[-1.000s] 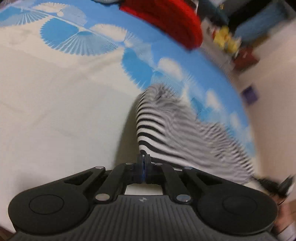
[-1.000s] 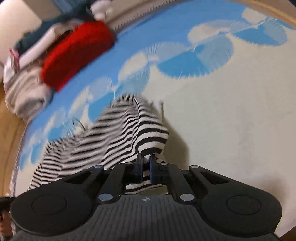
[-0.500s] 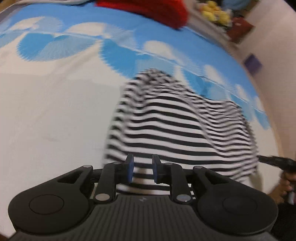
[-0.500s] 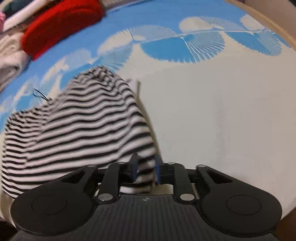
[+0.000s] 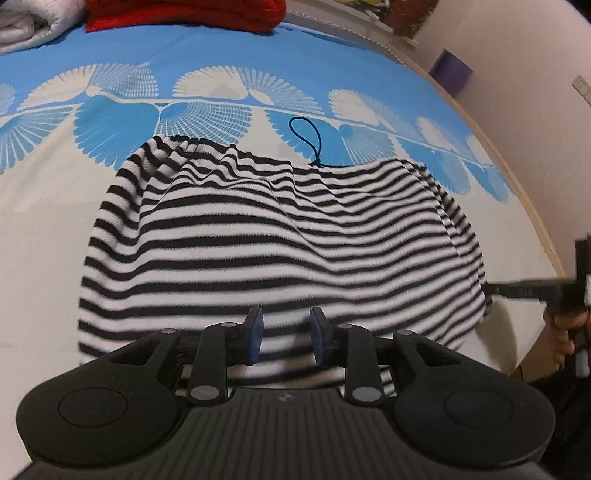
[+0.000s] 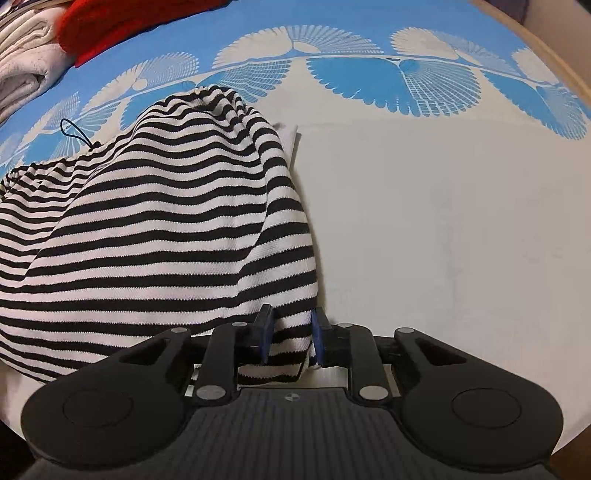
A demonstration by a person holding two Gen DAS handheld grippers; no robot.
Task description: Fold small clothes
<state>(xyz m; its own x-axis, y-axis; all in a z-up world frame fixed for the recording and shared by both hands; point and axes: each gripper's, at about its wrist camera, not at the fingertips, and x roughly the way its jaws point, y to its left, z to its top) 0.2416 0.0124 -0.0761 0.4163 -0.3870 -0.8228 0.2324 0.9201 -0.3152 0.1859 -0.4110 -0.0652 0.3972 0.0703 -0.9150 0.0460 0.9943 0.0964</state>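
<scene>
A black-and-white striped garment lies spread on the blue-and-cream patterned cloth, with a black cord loop at its far edge. My left gripper is open above the garment's near edge. In the right wrist view the same garment lies to the left, and my right gripper is open with the garment's near right corner lying loosely between its pads. The right gripper also shows in the left wrist view at the garment's right side.
A red folded cloth and a pale folded cloth lie at the far edge; they also show in the right wrist view as the red cloth and the pale cloth. The table's wooden edge runs along the right.
Both grippers held the garment raised and pinched a second ago. They have since lowered it flat onto the cloth and opened, letting it go.
</scene>
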